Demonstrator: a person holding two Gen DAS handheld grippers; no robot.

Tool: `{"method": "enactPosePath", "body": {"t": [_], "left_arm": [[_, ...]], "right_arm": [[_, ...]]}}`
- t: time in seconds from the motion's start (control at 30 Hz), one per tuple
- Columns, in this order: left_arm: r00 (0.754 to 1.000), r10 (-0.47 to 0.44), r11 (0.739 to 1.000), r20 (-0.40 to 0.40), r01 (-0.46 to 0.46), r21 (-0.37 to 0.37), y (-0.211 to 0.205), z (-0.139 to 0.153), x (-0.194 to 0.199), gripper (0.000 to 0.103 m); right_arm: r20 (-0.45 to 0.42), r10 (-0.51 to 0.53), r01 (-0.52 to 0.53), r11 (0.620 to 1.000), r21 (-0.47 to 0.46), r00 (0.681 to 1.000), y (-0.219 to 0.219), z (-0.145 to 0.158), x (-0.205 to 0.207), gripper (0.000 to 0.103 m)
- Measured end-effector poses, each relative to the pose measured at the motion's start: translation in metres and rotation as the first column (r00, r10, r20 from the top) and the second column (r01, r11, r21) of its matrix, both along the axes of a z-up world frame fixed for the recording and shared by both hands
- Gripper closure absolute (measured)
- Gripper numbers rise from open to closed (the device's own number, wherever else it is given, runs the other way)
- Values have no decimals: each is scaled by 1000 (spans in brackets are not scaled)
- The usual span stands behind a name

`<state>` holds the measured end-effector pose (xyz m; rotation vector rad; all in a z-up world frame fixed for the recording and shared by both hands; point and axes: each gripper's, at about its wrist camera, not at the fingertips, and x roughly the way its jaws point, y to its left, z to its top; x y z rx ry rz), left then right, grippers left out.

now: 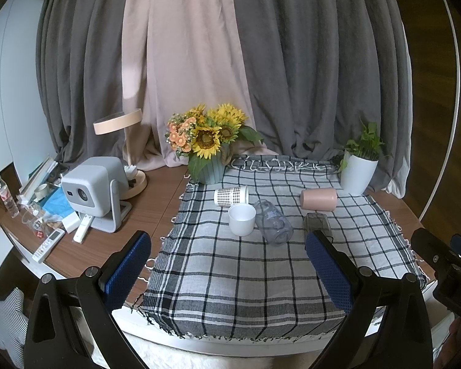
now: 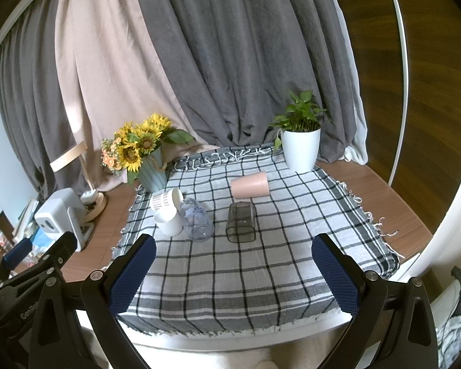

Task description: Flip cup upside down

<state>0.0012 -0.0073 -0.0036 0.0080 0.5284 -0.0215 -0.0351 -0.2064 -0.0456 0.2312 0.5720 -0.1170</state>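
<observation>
Several cups are on a checked cloth. A white cup stands upright, mouth up. A patterned cup, a clear bluish cup, a dark clear square cup and a pink cup lie on their sides. My left gripper is open and empty, above the cloth's near part. My right gripper is open and empty, also short of the cups; it also shows in the left wrist view.
A sunflower vase stands at the cloth's back left, a white plant pot at the back right. A grey projector, lamp, remotes and clutter lie left on the wooden table. Curtains hang behind.
</observation>
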Motion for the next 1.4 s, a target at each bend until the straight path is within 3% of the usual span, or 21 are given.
{"method": "enactPosePath", "body": {"t": [0.5, 0.83, 1.1, 1.3, 1.4], "left_arm": [[1000, 2, 1000, -10, -2, 0, -2, -2, 1, 0], [986, 77, 997, -149, -81, -16, 9, -32, 35, 0], [929, 243, 965, -279, -262, -32, 29, -54, 99, 0], [863, 376, 913, -337, -407, -25, 38, -68, 150, 0], [824, 439, 879, -358, -476, -18, 38, -77, 176, 0]], "right_arm": [[-5, -1, 1, 1000, -1, 1000, 1, 3, 1, 1], [-58, 68, -69, 997, -19, 996, 18, -23, 31, 1], [-142, 218, -224, 974, -31, 966, 29, -37, 117, 1], [-214, 369, -384, 923, -30, 904, 44, -52, 200, 1], [-267, 445, -471, 881, -40, 855, 55, -62, 243, 1]]}}
